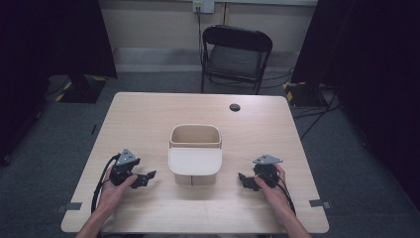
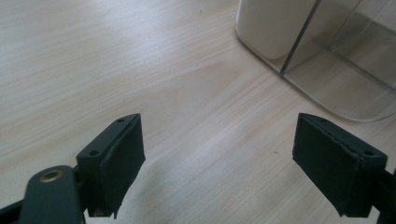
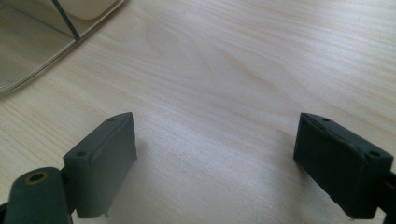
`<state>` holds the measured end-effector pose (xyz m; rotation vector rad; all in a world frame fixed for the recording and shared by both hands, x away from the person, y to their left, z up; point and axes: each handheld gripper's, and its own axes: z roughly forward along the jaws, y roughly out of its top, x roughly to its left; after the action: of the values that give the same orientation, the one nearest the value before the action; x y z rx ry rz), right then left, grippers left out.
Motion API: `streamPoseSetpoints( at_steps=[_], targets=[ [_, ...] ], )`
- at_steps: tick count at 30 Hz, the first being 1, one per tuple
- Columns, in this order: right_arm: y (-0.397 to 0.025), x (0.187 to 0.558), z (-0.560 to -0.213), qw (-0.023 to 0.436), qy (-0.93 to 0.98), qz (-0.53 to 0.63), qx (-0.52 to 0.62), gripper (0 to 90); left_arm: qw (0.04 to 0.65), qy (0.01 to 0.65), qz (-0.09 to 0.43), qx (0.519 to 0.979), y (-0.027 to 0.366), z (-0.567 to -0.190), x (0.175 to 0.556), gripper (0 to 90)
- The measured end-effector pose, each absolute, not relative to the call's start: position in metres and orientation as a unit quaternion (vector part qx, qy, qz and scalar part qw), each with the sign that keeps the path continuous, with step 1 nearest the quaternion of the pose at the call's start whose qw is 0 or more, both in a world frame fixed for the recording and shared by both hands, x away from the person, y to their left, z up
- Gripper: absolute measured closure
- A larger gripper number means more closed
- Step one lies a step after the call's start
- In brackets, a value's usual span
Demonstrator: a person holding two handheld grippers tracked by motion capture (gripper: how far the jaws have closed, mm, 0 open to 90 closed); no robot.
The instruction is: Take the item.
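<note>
Pale wood desk (image 1: 148, 119) on grey carpet, black chair (image 1: 236, 54) beyond, beige bin (image 1: 195, 153) between left tongs (image 1: 146, 178) and right tongs (image 1: 244, 180), both spread apart, empty.

Both forearms come in low and each hand holds its tool, the left gripper (image 1: 144, 178) and the right gripper (image 1: 246, 180) pointing toward each other, each with its jaws wide apart and nothing between the pads.
</note>
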<state>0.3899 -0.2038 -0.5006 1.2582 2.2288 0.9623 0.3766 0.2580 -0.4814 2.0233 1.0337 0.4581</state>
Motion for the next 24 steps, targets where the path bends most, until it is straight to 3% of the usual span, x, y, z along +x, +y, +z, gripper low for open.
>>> streamPoseSetpoints(
  at_steps=[24],
  targets=[
    [-0.204,0.39,-0.501,0.202,0.799,0.343,0.451,11.8,0.46,0.355,0.159,0.798,0.233,-0.456,0.365,16.4]
  ],
)
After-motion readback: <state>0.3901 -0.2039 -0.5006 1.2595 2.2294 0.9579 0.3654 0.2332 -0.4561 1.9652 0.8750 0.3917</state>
